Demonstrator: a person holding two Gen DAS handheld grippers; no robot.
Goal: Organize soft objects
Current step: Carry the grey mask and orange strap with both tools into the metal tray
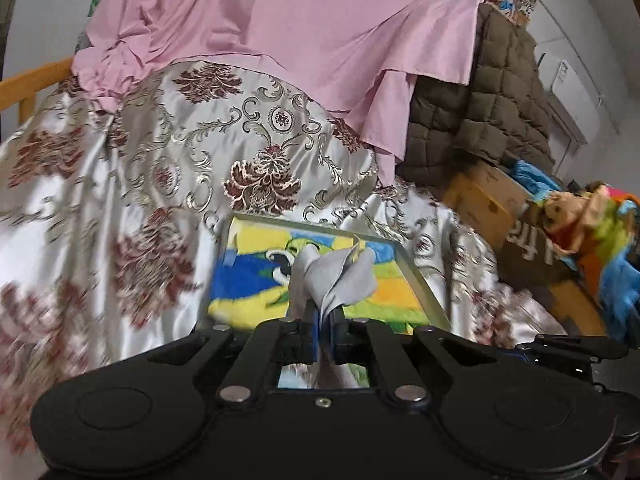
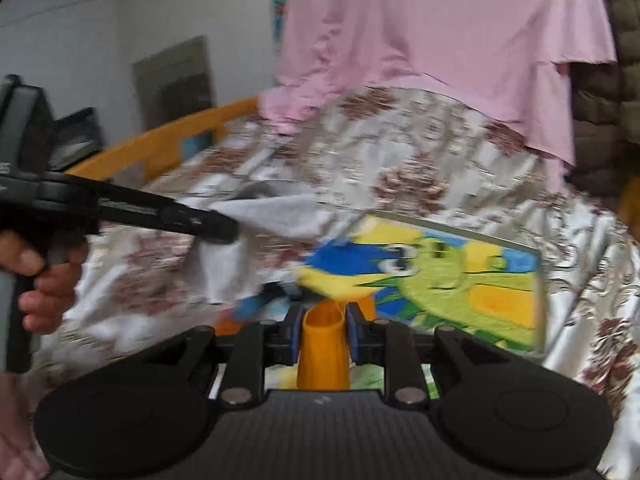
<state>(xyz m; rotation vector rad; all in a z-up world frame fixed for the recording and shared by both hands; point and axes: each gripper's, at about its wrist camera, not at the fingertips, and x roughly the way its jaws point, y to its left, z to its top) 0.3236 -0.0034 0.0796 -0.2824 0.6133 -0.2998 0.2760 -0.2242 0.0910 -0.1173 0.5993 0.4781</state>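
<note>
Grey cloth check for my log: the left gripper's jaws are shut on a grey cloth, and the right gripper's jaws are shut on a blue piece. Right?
Not quite. The piece in the right gripper is orange, not blue, as the right wrist view shows. The left gripper is indeed shut on the grey cloth.

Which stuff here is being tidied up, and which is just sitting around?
Being tidied:
- grey cloth, pinched in the left gripper
- orange soft piece, clamped in the right gripper
- colourful cartoon blanket on the bed

Just sitting around:
- pink sheet
- flowery bedspread
- brown quilted jacket
- cardboard boxes
- plush toy
</note>
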